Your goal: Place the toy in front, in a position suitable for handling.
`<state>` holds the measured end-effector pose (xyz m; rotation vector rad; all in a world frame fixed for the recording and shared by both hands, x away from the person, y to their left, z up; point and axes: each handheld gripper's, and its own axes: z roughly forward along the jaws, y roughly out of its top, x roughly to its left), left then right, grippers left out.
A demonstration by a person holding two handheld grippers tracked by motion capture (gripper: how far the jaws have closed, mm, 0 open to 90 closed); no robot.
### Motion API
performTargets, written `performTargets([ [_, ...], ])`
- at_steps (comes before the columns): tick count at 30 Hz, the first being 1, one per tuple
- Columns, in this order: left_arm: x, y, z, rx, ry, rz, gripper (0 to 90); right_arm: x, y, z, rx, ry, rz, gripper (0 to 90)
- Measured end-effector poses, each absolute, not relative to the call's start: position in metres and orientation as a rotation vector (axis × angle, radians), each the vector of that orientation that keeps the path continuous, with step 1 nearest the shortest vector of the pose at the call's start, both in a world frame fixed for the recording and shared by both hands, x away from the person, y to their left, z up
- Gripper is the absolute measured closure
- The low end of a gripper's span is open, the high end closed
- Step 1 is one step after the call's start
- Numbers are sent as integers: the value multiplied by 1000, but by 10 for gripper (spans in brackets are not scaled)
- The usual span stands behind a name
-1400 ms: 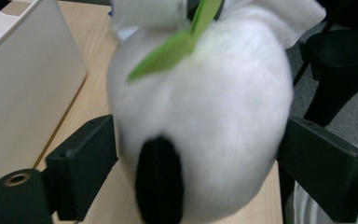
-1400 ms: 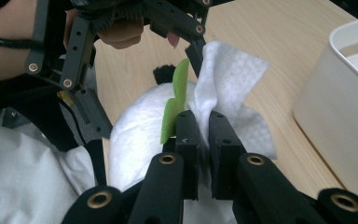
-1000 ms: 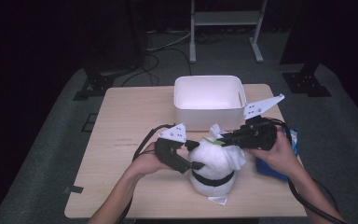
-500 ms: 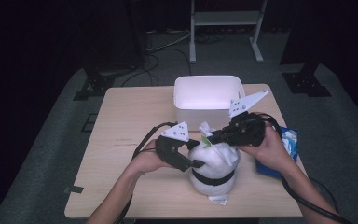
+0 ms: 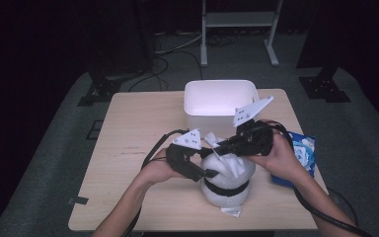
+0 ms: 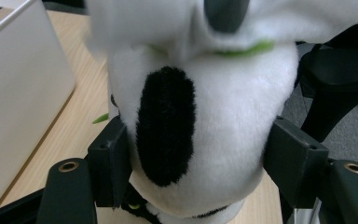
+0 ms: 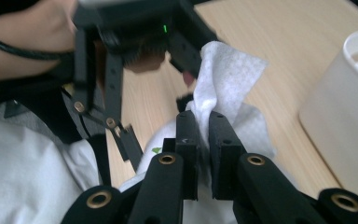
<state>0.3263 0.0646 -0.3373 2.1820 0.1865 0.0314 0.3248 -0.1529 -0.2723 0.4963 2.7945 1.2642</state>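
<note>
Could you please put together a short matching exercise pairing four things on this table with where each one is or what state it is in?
Things:
1. plush toy
2. white wipe
3. white bin
4. blue packet

Places or states:
A. pinched between the right gripper's fingers
B. at the table's right edge, beside the person's right hand
C. squeezed on both sides by the left gripper
D. at the far side of the table, open top

Pairs: 1-C, 2-A, 3-D, 4-B
</note>
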Motion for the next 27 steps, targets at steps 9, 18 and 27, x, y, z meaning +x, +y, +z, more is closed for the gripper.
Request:
performTargets([
  [9, 325, 62, -339, 2155, 188, 29, 242, 322, -158, -274, 520, 2797, 1213, 835],
  [18, 330, 53, -359, 2143, 187, -29, 83, 322, -175, -283, 585, 2791, 1248, 837],
  [27, 334, 54, -361, 2075, 204, -33, 287, 321, -179, -281, 585, 2750, 1292, 837],
])
